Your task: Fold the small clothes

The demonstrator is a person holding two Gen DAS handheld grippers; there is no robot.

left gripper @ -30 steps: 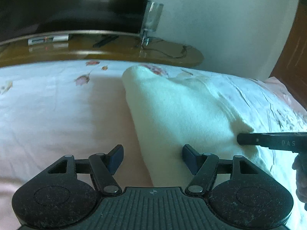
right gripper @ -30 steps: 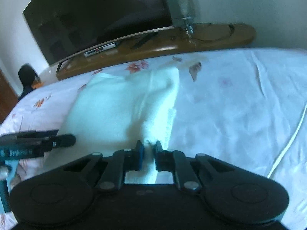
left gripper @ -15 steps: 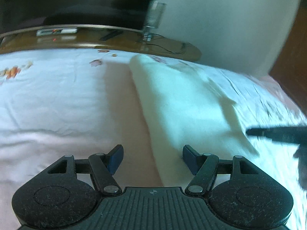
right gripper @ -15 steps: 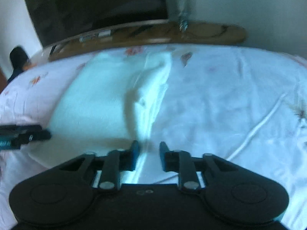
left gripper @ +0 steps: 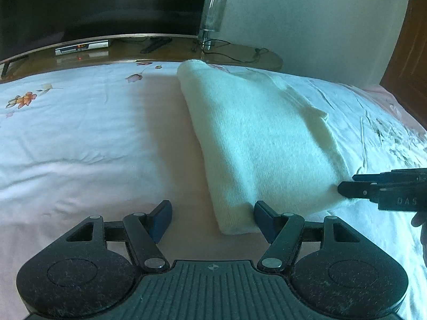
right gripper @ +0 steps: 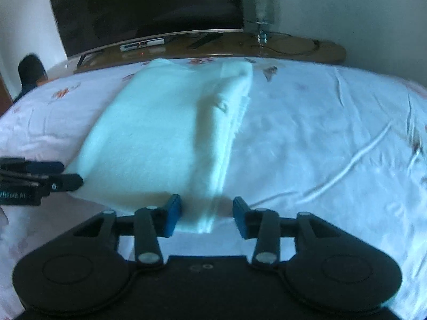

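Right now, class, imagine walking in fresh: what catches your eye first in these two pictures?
First, the pale folded cloth lying lengthwise on the flowered bedsheet. Then the left gripper and right gripper, each open at a near corner of it. Behind stands a dark television.

A folded cream knit garment (left gripper: 261, 144) lies on the floral white bedsheet (left gripper: 80, 133); the black left gripper (left gripper: 210, 213), jaws spread, straddles its near corner.
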